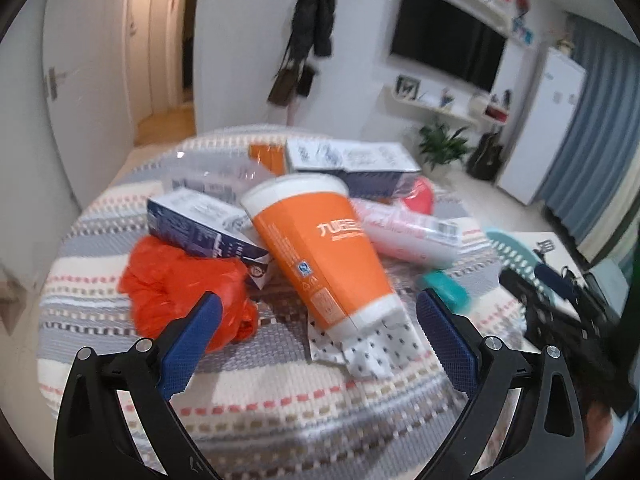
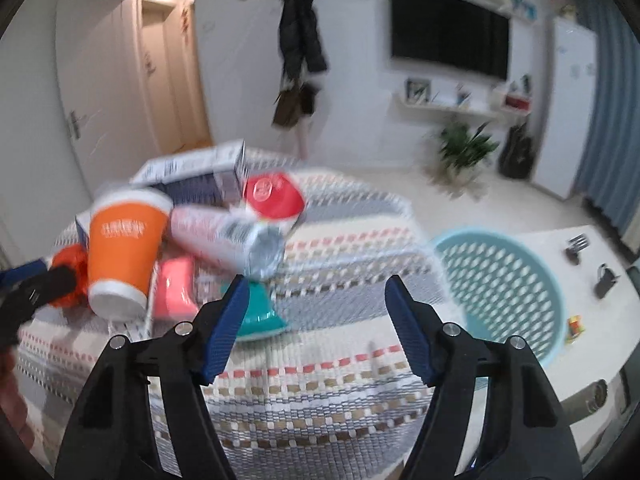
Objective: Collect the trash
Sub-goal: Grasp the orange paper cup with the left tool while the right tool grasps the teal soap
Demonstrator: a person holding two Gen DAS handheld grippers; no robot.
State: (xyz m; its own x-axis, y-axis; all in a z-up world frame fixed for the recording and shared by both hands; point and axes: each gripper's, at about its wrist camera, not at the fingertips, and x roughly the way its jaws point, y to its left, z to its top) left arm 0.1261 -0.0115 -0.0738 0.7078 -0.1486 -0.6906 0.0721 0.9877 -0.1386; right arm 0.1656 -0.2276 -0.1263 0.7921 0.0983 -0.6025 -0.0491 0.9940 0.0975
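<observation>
A pile of trash lies on a striped woven cloth. In the left wrist view an orange paper cup lies on its side, with a crumpled orange plastic bag to its left, blue-white cartons behind, and a pink-white tube to the right. My left gripper is open just before the cup's base. In the right wrist view my right gripper is open above the cloth, near a teal piece. The orange cup, a pink item and a red-lidded container lie to its left.
A teal perforated basket sits on a white table to the right of the cloth. Small dark clips lie on that table. The room behind holds a door, a hanging coat, a wall TV and a plant.
</observation>
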